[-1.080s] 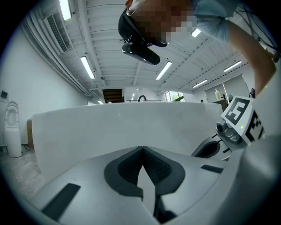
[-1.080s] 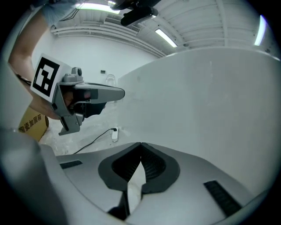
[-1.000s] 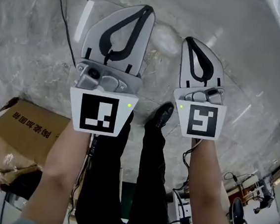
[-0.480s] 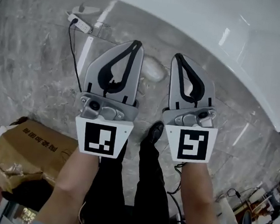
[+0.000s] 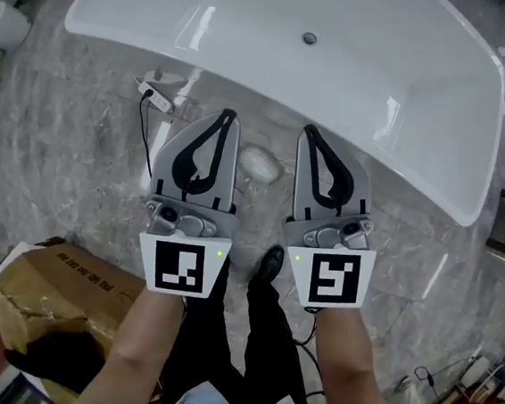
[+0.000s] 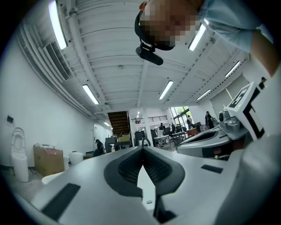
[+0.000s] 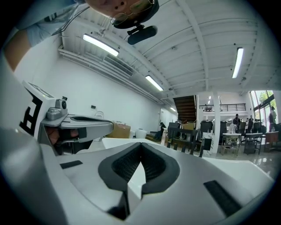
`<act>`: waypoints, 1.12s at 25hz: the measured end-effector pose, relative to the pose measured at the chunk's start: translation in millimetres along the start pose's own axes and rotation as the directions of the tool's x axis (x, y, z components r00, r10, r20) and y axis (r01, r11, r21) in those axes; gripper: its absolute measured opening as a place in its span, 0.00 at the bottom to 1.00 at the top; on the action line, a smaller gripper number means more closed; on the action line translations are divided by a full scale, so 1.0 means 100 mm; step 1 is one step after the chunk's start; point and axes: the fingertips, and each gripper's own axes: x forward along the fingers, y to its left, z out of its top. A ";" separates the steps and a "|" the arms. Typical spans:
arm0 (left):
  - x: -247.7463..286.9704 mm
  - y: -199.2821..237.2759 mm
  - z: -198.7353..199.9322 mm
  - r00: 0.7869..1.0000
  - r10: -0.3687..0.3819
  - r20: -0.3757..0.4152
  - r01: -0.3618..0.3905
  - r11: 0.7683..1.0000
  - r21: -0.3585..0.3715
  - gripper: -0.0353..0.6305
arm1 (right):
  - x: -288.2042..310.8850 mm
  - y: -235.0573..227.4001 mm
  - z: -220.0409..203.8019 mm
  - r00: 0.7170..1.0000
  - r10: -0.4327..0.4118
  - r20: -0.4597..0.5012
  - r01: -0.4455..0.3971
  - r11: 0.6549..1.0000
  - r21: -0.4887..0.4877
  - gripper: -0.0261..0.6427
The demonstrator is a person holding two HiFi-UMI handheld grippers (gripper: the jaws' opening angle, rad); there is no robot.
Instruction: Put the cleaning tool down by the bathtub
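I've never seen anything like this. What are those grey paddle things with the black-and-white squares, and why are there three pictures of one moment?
No robot here: a person holds a pair of tongs in each hand, the left tongs and the right tongs. The cube with a square marker on each is part of the tool. The top-down picture comes from a camera on the person's head, looking at a marble floor beside a white bathtub. The other two come from a camera riding on each tool, looking along its jaws into a big hall. Both tongs are closed and hold nothing. On the floor lie a power strip, a cardboard box and, near the tub, a pale lump, perhaps the cleaning tool.
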 end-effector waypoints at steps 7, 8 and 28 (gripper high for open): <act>-0.15 -0.15 1.19 0.997 0.033 0.069 -0.033 0.999 0.001 0.08 | -0.47 -0.33 1.08 0.998 -0.040 0.056 0.042 0.999 -0.024 0.06; -0.17 -0.18 1.32 0.997 0.030 0.075 -0.030 1.000 0.005 0.08 | -0.52 -0.37 1.22 0.997 -0.045 0.067 0.047 0.998 -0.032 0.06; -0.62 -0.71 3.38 0.984 0.048 0.171 -0.063 0.995 0.083 0.08 | -1.62 -0.72 3.08 0.975 -0.085 0.203 0.099 0.993 -0.057 0.06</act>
